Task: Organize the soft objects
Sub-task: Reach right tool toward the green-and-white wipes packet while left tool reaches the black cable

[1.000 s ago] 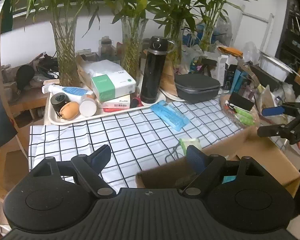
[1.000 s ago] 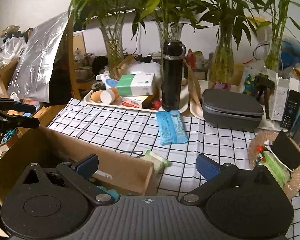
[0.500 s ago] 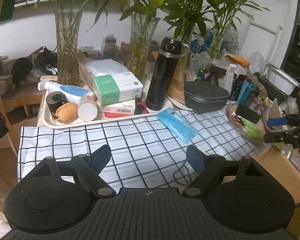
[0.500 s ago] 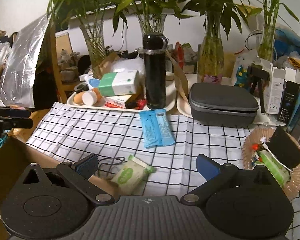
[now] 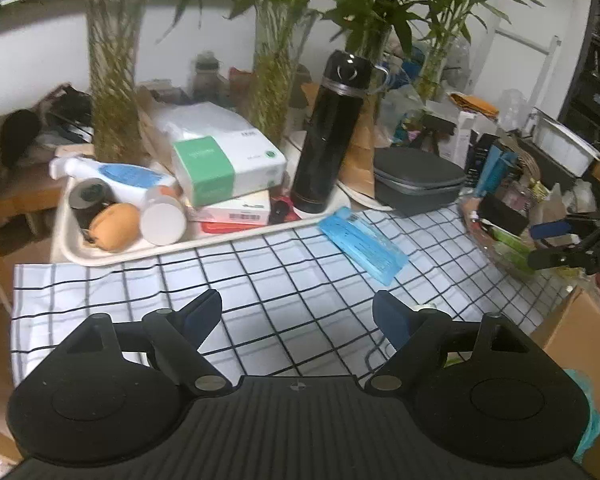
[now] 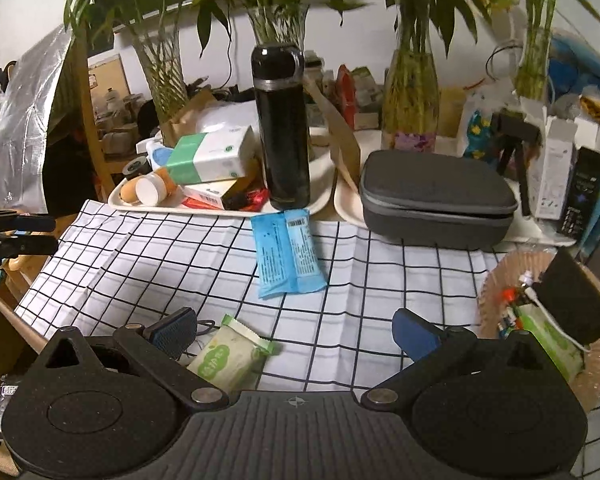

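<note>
A blue soft pack [image 5: 362, 248] [image 6: 288, 254] lies flat on the checked cloth [image 5: 260, 280] in front of the tray. A green-and-white wipes pack [image 6: 230, 354] rests on the cloth just beside the left finger of my right gripper [image 6: 294, 324], which is open and holds nothing. My left gripper [image 5: 296, 308] is also open and empty, hovering over bare cloth with the blue pack ahead to its right. Each gripper shows in the other's view, the right gripper [image 5: 556, 244] and the left gripper [image 6: 24, 234].
A cream tray [image 5: 100, 256] holds a tissue box [image 5: 228, 164], a black flask [image 5: 328, 136], a spray bottle and small jars. A grey zip case [image 6: 436, 196] sits behind right. A wicker basket [image 6: 496, 284] holds green packs. A cardboard box [image 5: 580, 320] stands at the cloth's near edge. Plant vases line the back.
Both grippers have moved forward and lower over the cloth. The cardboard box has slipped toward the frame edges, and the green pack is now uncovered in the right wrist view.
</note>
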